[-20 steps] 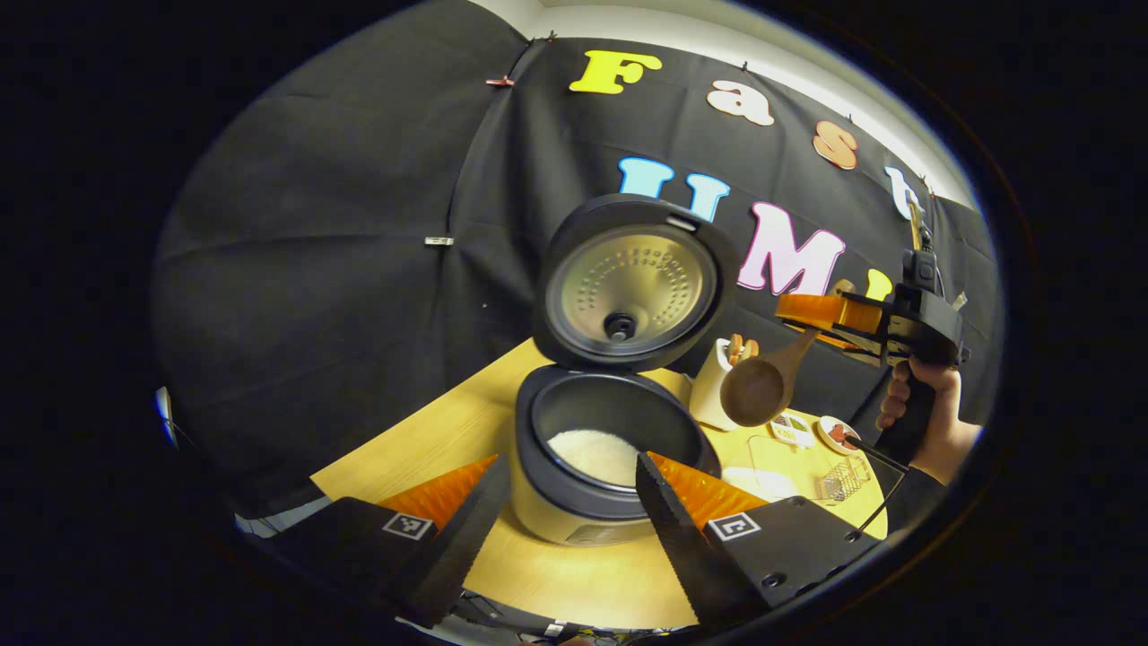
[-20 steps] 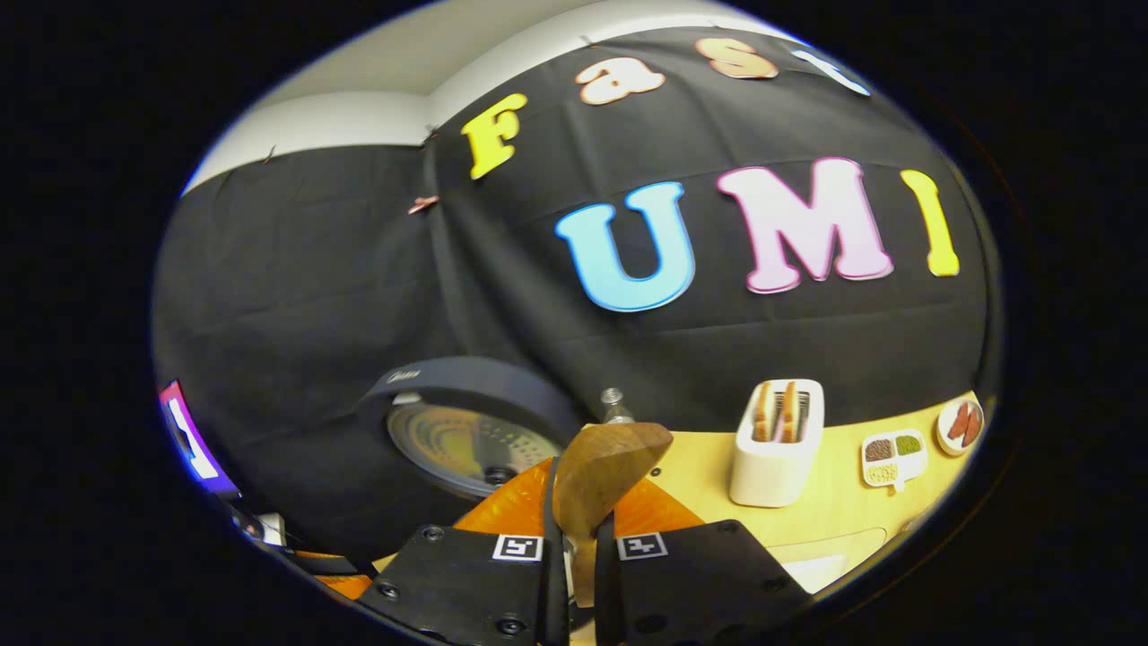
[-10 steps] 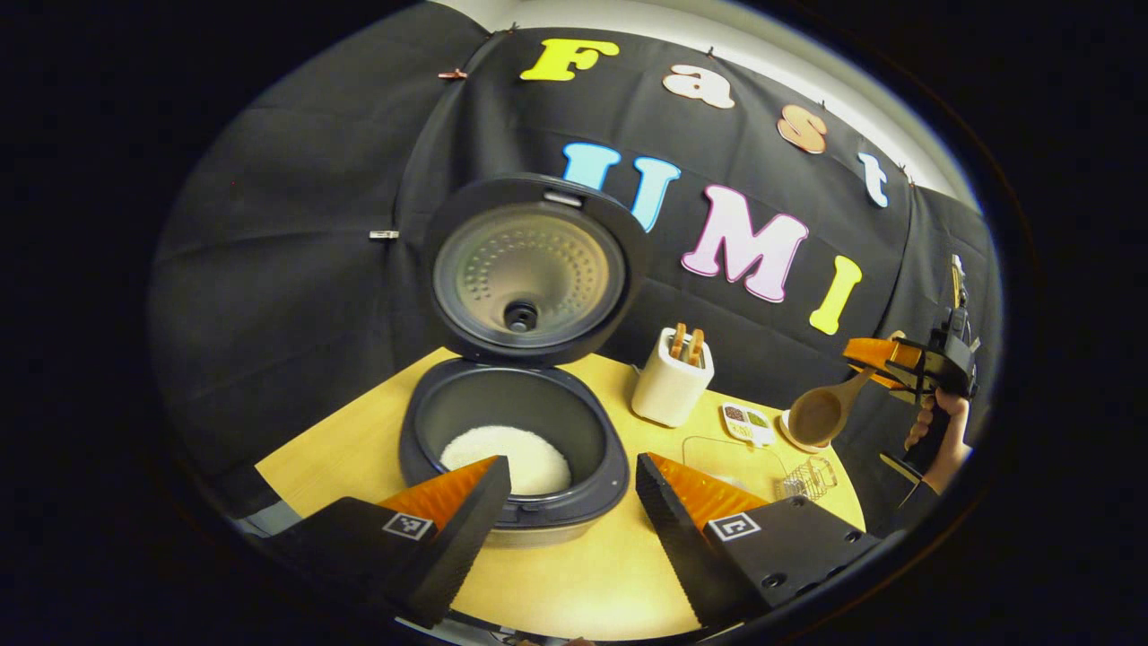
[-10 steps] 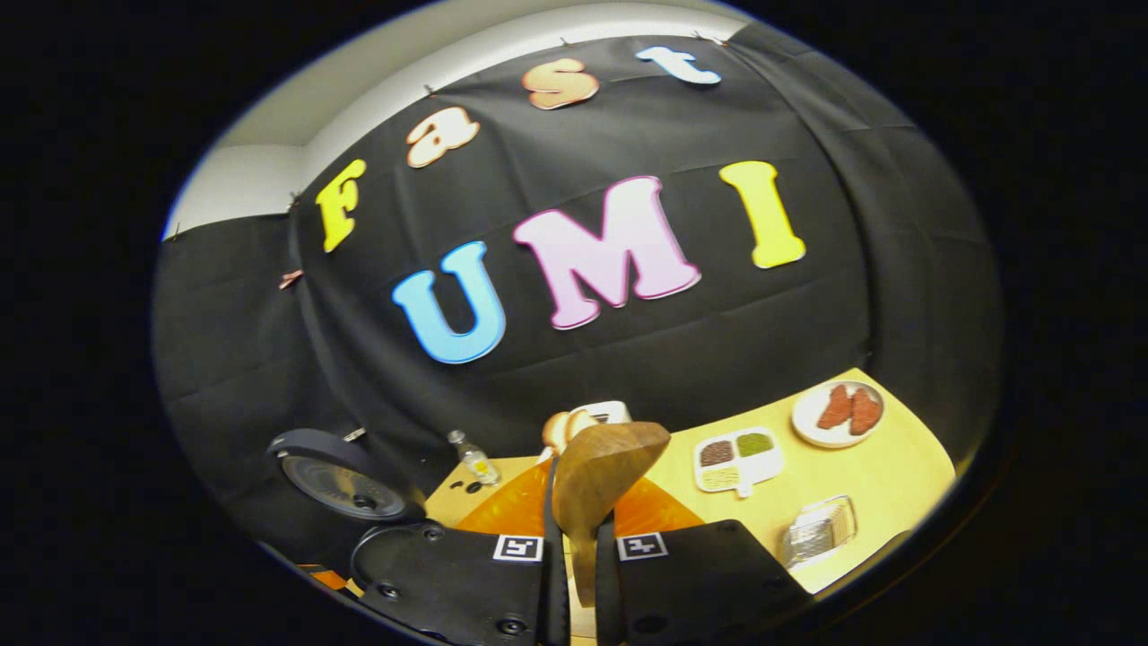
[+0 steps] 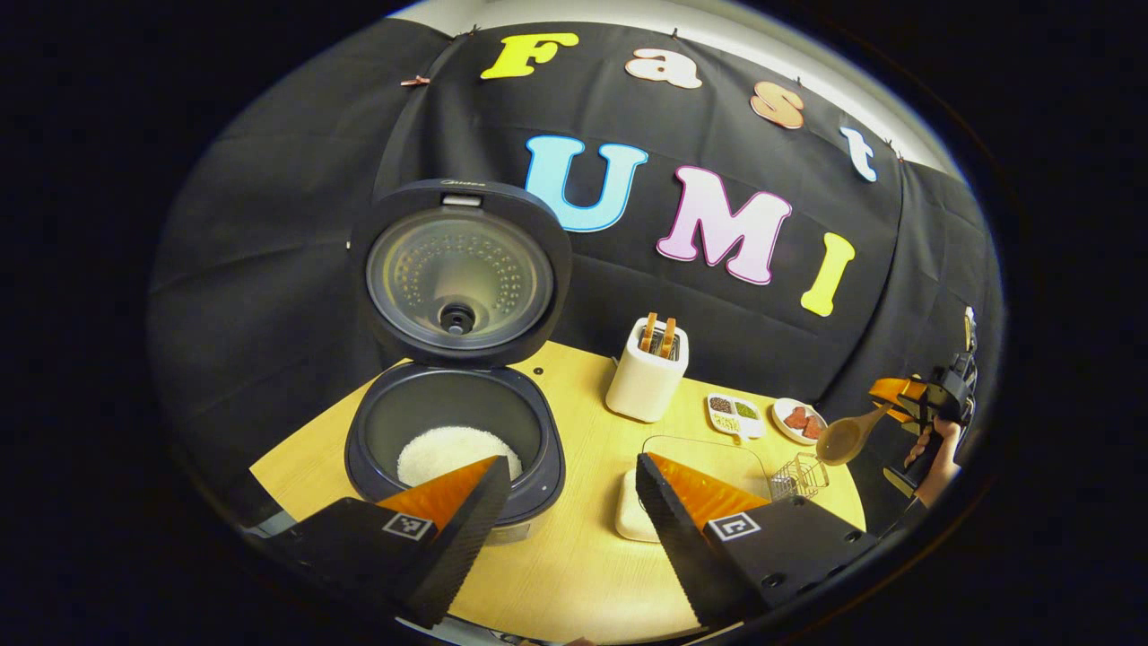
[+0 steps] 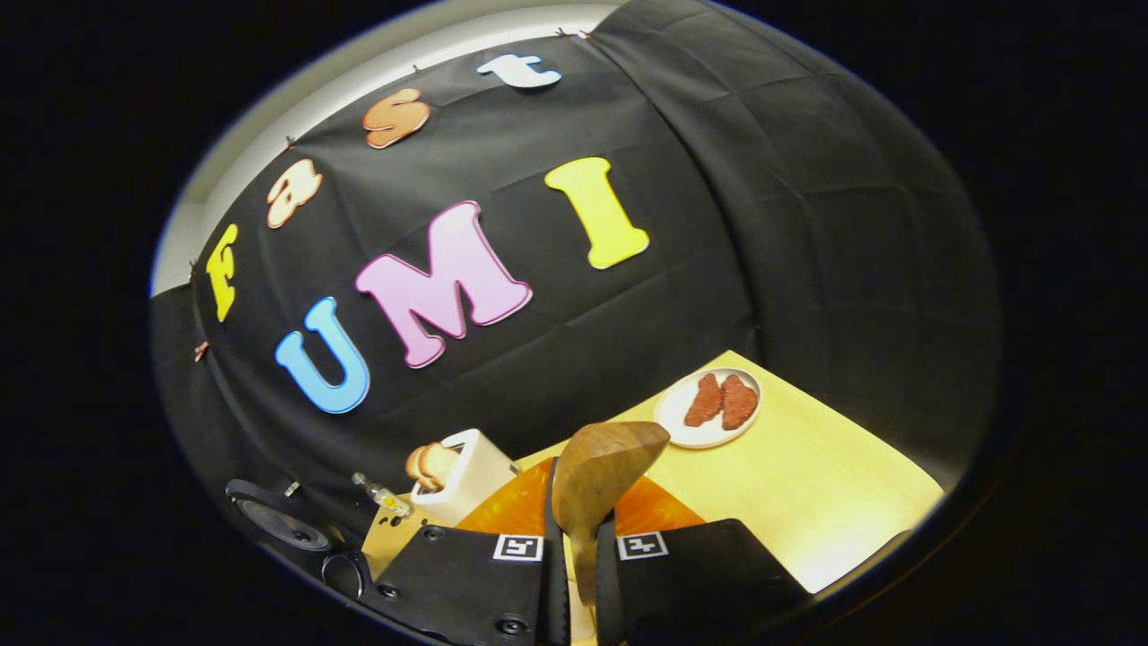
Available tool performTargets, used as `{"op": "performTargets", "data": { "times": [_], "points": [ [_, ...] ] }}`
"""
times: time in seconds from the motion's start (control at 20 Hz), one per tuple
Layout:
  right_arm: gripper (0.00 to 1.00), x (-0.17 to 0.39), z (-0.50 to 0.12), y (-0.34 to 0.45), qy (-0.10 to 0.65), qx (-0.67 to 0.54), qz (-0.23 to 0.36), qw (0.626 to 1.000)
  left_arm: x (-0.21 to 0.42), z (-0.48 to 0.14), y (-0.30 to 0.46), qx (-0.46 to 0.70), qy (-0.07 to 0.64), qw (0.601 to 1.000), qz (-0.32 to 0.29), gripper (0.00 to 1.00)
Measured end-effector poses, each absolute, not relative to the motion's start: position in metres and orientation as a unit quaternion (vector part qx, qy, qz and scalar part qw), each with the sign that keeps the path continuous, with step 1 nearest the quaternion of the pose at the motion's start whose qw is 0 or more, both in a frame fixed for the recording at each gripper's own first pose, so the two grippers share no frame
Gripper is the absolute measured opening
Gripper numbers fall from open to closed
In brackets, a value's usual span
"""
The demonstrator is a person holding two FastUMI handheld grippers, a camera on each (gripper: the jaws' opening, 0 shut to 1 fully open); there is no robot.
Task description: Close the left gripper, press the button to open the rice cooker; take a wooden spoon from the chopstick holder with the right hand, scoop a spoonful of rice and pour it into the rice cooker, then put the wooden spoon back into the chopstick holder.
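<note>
Jaws level, clamping wooden spoon point(image 6: 596, 475)

Wooden spoon point(image 6: 596, 480) handle hidden between right hand-held gripper point(image 6: 574, 547) fingers.

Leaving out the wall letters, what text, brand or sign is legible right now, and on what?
Nothing can be read as words.
Black rice cooker's raised lid: small pale brand mark at its top edge, too small to read.
Left gripper: square black-and-white code markers, no words.
Right gripper, shut on the brown wooden spoon: the same code markers, no words.
</note>
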State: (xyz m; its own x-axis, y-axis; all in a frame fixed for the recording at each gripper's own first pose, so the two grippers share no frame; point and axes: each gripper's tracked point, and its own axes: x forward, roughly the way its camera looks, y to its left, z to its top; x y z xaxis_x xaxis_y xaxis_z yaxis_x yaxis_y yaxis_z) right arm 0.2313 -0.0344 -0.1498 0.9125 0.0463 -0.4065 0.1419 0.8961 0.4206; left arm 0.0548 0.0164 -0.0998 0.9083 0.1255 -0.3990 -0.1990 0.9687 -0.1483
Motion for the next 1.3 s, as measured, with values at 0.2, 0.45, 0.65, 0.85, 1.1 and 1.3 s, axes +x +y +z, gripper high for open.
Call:
{"op": "performTargets", "data": {
  "times": [0.2,0.45,0.65,0.85,1.1,1.3],
  "points": [
    [0.15,0.238,-0.189,-0.055,0.24,0.227,-0.033,0.943,0.062,-0.091,0.002,-0.08,0.197,0.971,0.112,0.96],
    [0.16,0.253,-0.235,-0.064,0.267,0.214,-0.036,0.939,0.059,-0.094,-0.012,-0.081,0.212,0.966,0.126,0.95],
    [0.17,0.247,-0.27,-0.063,0.306,0.216,-0.036,0.926,0.044,-0.104,0.0,-0.138,0.221,0.951,0.165,0.95],
    [0.19,0.244,-0.286,-0.058,0.321,0.218,-0.037,0.921,0.03,-0.109,0.014,-0.195,0.216,0.937,0.194,0.95],
    [0.23,0.244,-0.283,-0.049,0.315,0.237,-0.033,0.918,0.025,-0.093,0.037,-0.178,0.191,0.941,0.216,0.95],
    [1.0,0.231,-0.26,-0.058,0.287,0.218,-0.052,0.931,0.034,-0.061,0.064,-0.136,0.143,0.954,0.227,0.95]
  ]
}}
